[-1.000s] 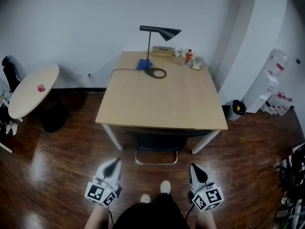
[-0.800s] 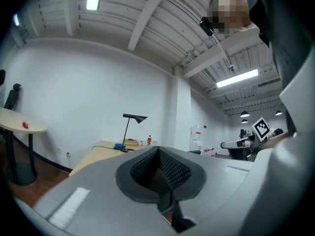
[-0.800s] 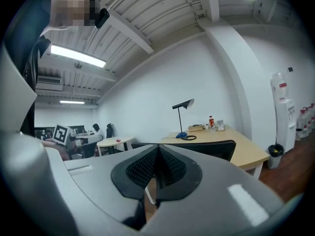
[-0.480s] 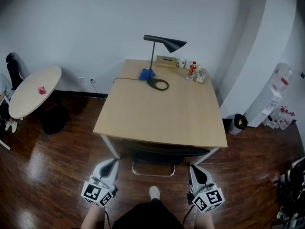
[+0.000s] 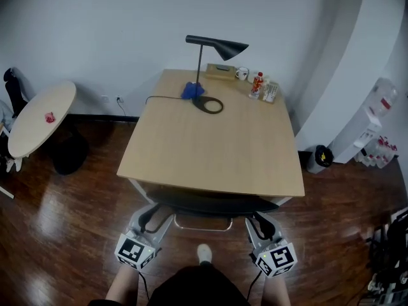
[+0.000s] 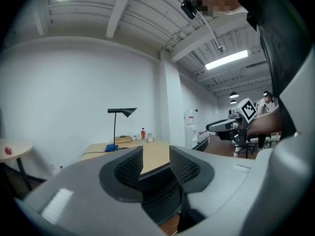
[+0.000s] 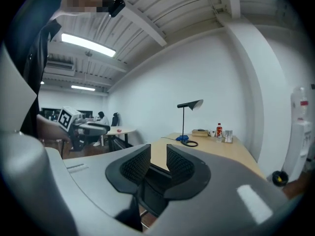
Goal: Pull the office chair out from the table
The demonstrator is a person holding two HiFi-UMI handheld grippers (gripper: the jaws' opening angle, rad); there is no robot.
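Note:
The black office chair (image 5: 210, 204) is tucked under the wooden table (image 5: 210, 152); only the top of its backrest and its chrome frame show at the table's near edge. My left gripper (image 5: 148, 218) is just short of the backrest's left end and my right gripper (image 5: 261, 225) just short of its right end. Both gripper jaws are opening. In the left gripper view the chair back (image 6: 157, 193) lies ahead in the gap of the left gripper (image 6: 155, 163), untouched by the pads. The right gripper (image 7: 158, 165) frames the chair back (image 7: 152, 187) the same way.
A black desk lamp (image 5: 213, 46), a blue item, a mug, a bottle (image 5: 256, 85) and a box sit at the table's far end. A round white table (image 5: 38, 116) stands left; a water dispenser (image 5: 376, 120) and a small bin (image 5: 317, 158) stand right. Dark wood floor surrounds.
Both grippers have moved forward to the chair's backrest, and their jaws have gone from shut to parted. The person has stepped closer to the table.

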